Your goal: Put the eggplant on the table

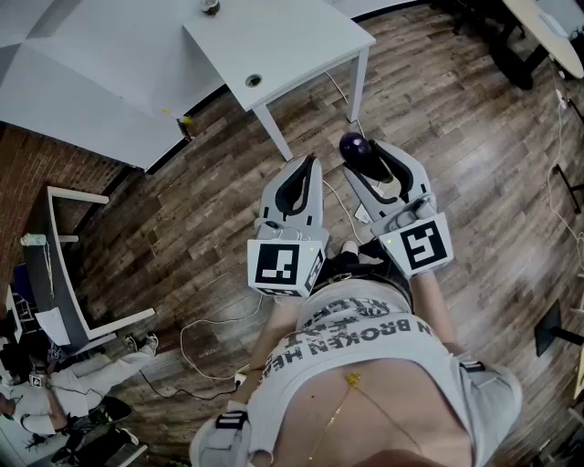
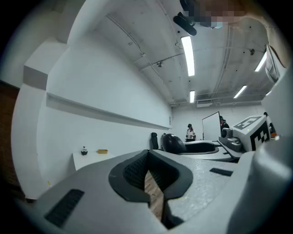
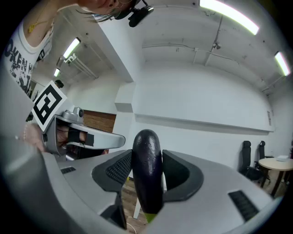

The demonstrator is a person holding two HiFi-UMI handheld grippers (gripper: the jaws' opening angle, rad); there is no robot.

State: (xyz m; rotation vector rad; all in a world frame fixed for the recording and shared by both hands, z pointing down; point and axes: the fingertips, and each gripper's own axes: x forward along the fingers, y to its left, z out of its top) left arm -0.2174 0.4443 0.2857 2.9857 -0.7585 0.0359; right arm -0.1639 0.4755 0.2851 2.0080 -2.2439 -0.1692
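Standing on the wooden floor [image 1: 173, 214], a hand-held gripper in each hand, both pointing level and side by side ahead of my body; the marker cubes [image 1: 278, 264] face up toward the head camera.

Right hand-held gripper [image 1: 363, 157]: pinching the eggplant [image 1: 354, 146]; in the right gripper view the eggplant [image 3: 147, 173] stands upright between the two black pads [image 3: 118, 170], dark purple and glossy, rounded end up, greenish stem end down; both pads lie against its sides; its top rises above the jaws.

Left hand-held gripper [image 1: 306, 164]: jaws pressed together at the tips, nothing between them; in the left gripper view [image 2: 147, 157] only a sliver of floor shows through the slit behind the tips; the same view shows the eggplant [image 2: 173, 143] off to the right, seated in the other gripper.

Position of the eggplant: in the air over the floor, on the near side of the white tabletop [image 1: 283, 46], apart from it.

Tabletop: one small dark object [image 1: 211, 6] at its far edge; a round cable hole [image 1: 253, 80] near the front corner; a white cable [image 1: 210, 328] trails over the floor by my feet.
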